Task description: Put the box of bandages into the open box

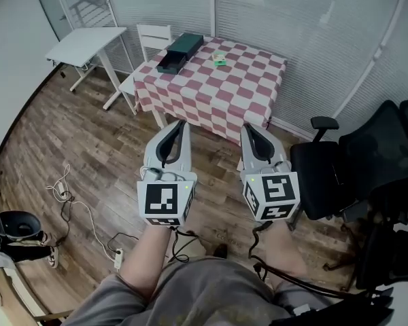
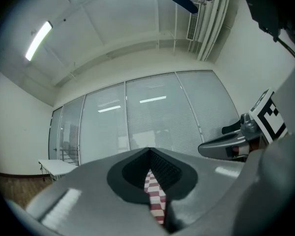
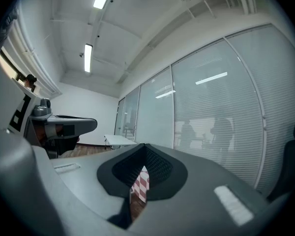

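A small green box of bandages [image 1: 219, 60] lies near the far edge of a table with a red-and-white checked cloth [image 1: 217, 97]. A dark green open box [image 1: 179, 51] sits at the table's far left corner, a little left of the bandages. Both grippers are held side by side over the wooden floor, well short of the table. My left gripper [image 1: 182, 123] has its jaws meeting at the tips with nothing held. My right gripper [image 1: 247, 126] is likewise shut and empty. In each gripper view only a sliver of checked cloth [image 2: 155, 193] [image 3: 141, 186] shows behind the closed jaws.
A black office chair [image 1: 367, 161] stands close on the right. A white chair [image 1: 153, 36] and a white side table [image 1: 85, 45] stand left of the checked table. Cables and a power strip [image 1: 117, 257] lie on the floor at the left. Glass walls with blinds stand behind the table.
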`<action>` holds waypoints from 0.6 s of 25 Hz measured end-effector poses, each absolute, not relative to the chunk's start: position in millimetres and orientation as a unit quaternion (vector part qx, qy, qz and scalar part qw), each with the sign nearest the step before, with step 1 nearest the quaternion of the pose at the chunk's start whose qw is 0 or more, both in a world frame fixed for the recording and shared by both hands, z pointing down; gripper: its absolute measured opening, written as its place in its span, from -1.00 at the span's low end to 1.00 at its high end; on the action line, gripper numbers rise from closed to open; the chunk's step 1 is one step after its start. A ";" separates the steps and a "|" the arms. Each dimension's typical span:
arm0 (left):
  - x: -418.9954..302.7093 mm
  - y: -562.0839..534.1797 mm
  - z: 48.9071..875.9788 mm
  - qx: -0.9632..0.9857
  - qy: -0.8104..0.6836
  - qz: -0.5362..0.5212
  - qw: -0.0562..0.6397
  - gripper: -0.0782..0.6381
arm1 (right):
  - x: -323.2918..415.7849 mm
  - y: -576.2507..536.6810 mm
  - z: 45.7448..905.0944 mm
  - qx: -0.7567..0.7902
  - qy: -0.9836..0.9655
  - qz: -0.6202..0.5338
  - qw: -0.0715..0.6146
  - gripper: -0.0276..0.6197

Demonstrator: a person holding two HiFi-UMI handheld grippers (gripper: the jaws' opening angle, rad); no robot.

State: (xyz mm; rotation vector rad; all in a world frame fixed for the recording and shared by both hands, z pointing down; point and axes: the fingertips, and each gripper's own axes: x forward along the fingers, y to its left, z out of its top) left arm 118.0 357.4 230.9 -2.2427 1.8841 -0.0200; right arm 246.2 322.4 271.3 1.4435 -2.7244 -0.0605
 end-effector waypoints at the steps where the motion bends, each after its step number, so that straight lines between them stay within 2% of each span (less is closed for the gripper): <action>1: 117.4 353.1 232.4 -0.760 0.641 -0.009 0.105 -0.78 | 245.6 318.1 273.9 0.466 -0.884 -0.017 0.031 -0.83; 15: 74.0 208.1 256.4 -0.780 0.619 -0.010 0.084 -0.78 | 192.2 173.8 287.0 0.479 -0.876 -0.018 0.048 -0.83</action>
